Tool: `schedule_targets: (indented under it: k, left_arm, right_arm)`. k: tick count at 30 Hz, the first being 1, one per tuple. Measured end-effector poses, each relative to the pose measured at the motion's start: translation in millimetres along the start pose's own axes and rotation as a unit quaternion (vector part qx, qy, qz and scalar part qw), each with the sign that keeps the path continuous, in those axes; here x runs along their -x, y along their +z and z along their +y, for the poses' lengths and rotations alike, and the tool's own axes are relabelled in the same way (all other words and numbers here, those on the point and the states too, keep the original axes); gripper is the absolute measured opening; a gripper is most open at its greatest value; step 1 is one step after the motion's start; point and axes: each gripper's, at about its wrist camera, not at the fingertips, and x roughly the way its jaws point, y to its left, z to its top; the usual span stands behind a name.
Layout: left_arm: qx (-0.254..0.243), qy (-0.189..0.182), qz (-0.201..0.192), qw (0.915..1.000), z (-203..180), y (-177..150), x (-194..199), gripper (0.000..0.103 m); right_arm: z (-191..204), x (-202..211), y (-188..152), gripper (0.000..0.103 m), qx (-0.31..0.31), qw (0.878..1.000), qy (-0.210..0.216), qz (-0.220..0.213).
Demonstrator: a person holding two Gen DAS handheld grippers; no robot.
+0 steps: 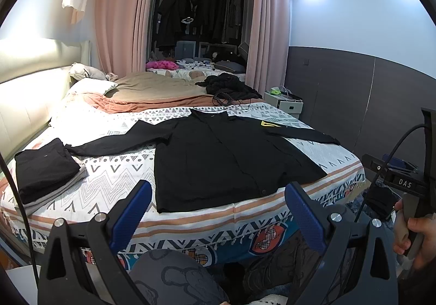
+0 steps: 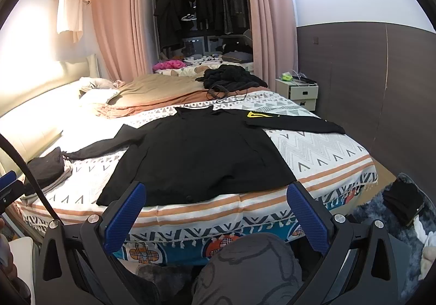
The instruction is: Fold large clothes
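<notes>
Both grippers are held level and side by side, the left gripper point(image 1: 218, 212) and the right gripper point(image 2: 216, 213) each with its blue-padded fingers point(image 1: 130, 212) spread wide and nothing clasped between them, while the right hand point(image 1: 417, 236) is seen wrapped round its handle.

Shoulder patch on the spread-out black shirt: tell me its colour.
Yellow patch, clearest in the right wrist view.

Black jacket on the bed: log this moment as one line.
phase: pre-fold | black jacket: spread flat, sleeves out | left gripper: open, empty | right gripper: open, empty | folded stack: left of jacket
</notes>
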Motion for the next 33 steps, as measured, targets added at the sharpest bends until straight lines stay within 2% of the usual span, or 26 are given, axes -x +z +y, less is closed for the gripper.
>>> schedule_targets:
  k: [16,33]
  left_arm:
    - [-0.005,0.007,-0.014,0.9999,-1.2,4.7,7.1,0.100]
    - [-0.004,0.009,-0.007,0.9999,3.0,13.9,-4.1,0.100]
  right_arm:
    - [5.0,-0.3,2.7,0.103,0.004,1.000,0.001,-0.008]
    - [6.2,-9.0,6.2,0.103,0.001,1.000,0.000,-0.004]
